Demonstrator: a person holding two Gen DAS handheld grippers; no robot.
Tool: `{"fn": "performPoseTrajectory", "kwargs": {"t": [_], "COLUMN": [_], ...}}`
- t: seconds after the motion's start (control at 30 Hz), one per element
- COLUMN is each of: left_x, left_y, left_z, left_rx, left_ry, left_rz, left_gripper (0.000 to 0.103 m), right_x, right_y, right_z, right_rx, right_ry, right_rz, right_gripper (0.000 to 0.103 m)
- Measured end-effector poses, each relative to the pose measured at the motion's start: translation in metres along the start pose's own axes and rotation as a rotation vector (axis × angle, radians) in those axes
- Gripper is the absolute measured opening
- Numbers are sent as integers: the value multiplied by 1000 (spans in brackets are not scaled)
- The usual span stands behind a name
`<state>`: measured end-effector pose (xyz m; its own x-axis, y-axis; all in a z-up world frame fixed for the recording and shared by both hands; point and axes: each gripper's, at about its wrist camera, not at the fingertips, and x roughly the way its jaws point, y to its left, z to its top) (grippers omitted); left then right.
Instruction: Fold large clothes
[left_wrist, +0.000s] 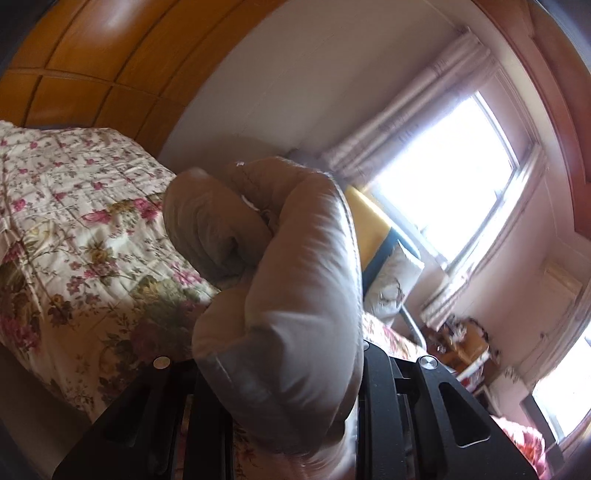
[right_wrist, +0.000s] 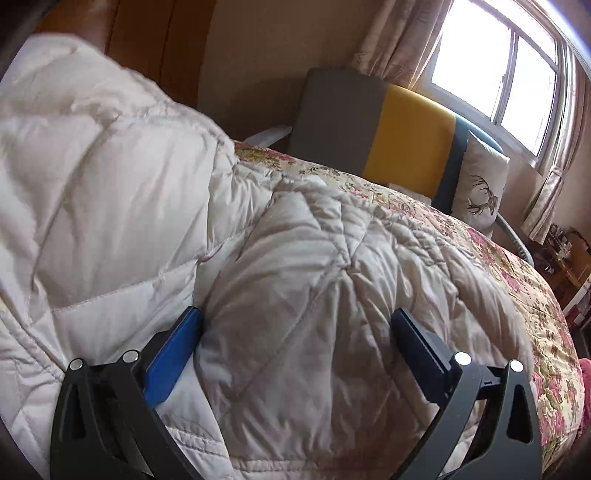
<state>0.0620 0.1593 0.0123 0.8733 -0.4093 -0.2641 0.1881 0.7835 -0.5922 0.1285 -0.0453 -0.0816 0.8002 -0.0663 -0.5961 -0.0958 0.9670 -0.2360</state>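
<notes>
left claw (left_wrist: 295, 417) clamped on a raised fold of the quilted coat (right_wrist: 280, 258), right claw (right_wrist: 295, 332) spread apart over the coat, floral bed (right_wrist: 517, 280) beneath

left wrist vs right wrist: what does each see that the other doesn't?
Left wrist only: a bunched fold of the puffy jacket pinched in the left gripper and held up close to the lens, hiding the fingertips; also a cluttered side table under the window.

Right wrist only: the right gripper with jaws wide apart over the jacket's quilted body, which lies spread on the bed, plus the deer print on the cushion.

Both: floral bedspread, yellow-and-grey headboard, curtained window, wooden wardrobe.
</notes>
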Motion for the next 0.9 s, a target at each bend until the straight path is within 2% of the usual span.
{"fn": "performPoseTrajectory", "kwargs": {"t": [0.1,0.23,0.33,0.43,0.5,0.8,0.87,0.9], "left_x": [4,7,7,11,13,33,38,42], "left_y": [-25,-52,-65,-76,-85,-144,-154,-159], "left_z": [-9,-13,-10,-7,-7,-25,-30,-34], "left_rx": [110,252,294,333,354,563,606,630], "left_ry": [10,2,0,7,14,35,40,45], "left_rz": [24,56,78,95,101,96,95,92], "left_gripper": [22,22,22,22,22,25,25,25], "right_x": [1,-5,-22,-48,-56,-81,-79,-69], "right_y": [9,-1,-21,-49,-69,-174,-184,-188], "right_z": [-7,-3,1,-2,-7,-54,-65,-68], "right_rx": [-23,-3,-1,23,47,386,441,454], "right_ry": [-64,-27,-18,-82,-80,-5,17,51], "right_rz": [-39,4,37,-20,-51,-160,-162,-135], "right_gripper": [101,101,101,101,101,101,101,101]}}
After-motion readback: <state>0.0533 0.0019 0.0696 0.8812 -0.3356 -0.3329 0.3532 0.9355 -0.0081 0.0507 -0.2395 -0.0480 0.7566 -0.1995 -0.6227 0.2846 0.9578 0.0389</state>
